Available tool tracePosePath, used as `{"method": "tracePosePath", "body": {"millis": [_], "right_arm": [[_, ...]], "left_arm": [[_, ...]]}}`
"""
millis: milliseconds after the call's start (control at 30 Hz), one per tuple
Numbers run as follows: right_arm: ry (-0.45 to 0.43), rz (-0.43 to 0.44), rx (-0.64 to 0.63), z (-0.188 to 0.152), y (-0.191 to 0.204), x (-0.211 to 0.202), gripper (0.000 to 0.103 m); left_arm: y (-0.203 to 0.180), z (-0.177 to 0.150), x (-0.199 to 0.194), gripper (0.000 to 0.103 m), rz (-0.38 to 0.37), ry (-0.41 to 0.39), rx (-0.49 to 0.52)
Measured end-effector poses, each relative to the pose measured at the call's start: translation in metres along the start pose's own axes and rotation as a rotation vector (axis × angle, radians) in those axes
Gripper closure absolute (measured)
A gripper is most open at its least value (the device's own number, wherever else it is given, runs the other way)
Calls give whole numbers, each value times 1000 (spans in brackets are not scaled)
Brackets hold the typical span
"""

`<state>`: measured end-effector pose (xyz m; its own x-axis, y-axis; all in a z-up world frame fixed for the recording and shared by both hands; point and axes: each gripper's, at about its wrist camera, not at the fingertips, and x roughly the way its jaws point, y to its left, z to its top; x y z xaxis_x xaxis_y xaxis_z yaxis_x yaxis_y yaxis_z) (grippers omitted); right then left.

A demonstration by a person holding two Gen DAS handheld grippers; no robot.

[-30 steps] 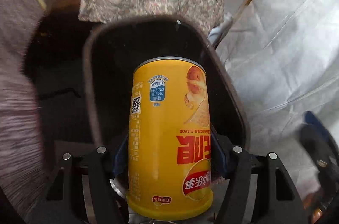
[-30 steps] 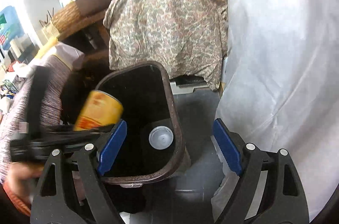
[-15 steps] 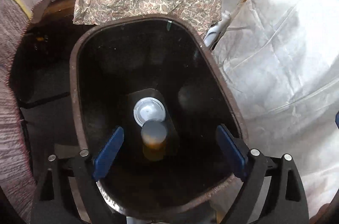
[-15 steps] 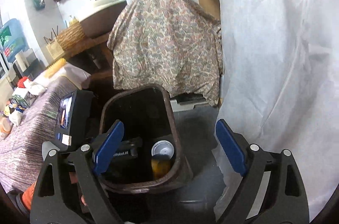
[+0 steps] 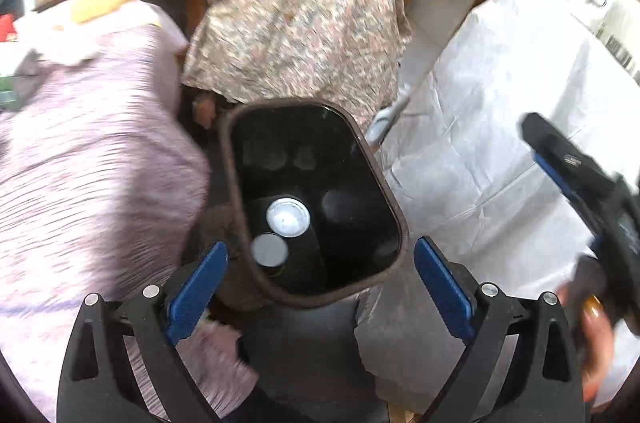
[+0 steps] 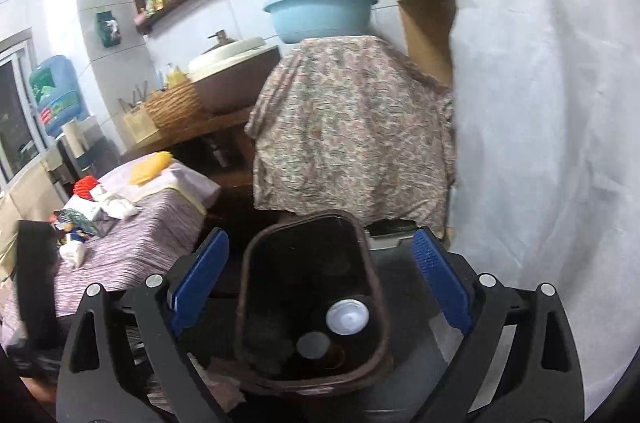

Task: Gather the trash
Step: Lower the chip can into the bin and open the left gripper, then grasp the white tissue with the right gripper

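A dark brown trash bin (image 5: 394, 219) stands on the floor below both grippers; it also shows in the right wrist view (image 6: 242, 307). Inside it stand the chip can, seen end-on as a grey disc (image 5: 270, 250) (image 6: 313, 345), and a white round lid (image 5: 288, 216) (image 6: 347, 317). My left gripper (image 5: 320, 283) is open and empty above the bin's near rim. My right gripper (image 6: 320, 283) is open and empty, also above the bin. The right gripper's body shows at the right edge of the left wrist view (image 5: 580, 183).
A table with a purple striped cloth (image 6: 132, 243) holds scraps and packets (image 6: 90, 211) at the left. A floral-covered object (image 6: 352, 127) with a blue basin (image 6: 320, 11) stands behind the bin. A white sheet (image 6: 540, 123) hangs at the right.
One second ago my left gripper held the yellow chip can over the bin. It opened, the can dropped into the bin, and both grippers have risen away.
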<state>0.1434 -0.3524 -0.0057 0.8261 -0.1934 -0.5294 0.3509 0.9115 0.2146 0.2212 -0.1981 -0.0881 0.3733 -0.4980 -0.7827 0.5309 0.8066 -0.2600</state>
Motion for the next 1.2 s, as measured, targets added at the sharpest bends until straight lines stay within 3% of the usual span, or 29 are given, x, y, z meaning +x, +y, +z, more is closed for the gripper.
{"method": "tracePosePath", "body": {"millis": [200, 433, 600, 800, 1000, 1200], "right_arm": [[53, 133, -51, 0, 40, 16, 11], [117, 330, -162, -8, 117, 35, 11], [153, 429, -275, -18, 175, 44, 11], [212, 538, -390, -26, 236, 56, 11], [267, 608, -556, -39, 300, 70, 11], [262, 544, -578, -25, 318, 94, 11]], "left_arm": [[31, -8, -72, 6, 24, -122, -31], [81, -31, -130, 5, 187, -195, -99], [120, -49, -162, 5, 350, -242, -161], [162, -69, -192, 5, 446, -260, -243], [194, -85, -209, 5, 501, -264, -311], [202, -75, -210, 6, 484, -263, -282]]}}
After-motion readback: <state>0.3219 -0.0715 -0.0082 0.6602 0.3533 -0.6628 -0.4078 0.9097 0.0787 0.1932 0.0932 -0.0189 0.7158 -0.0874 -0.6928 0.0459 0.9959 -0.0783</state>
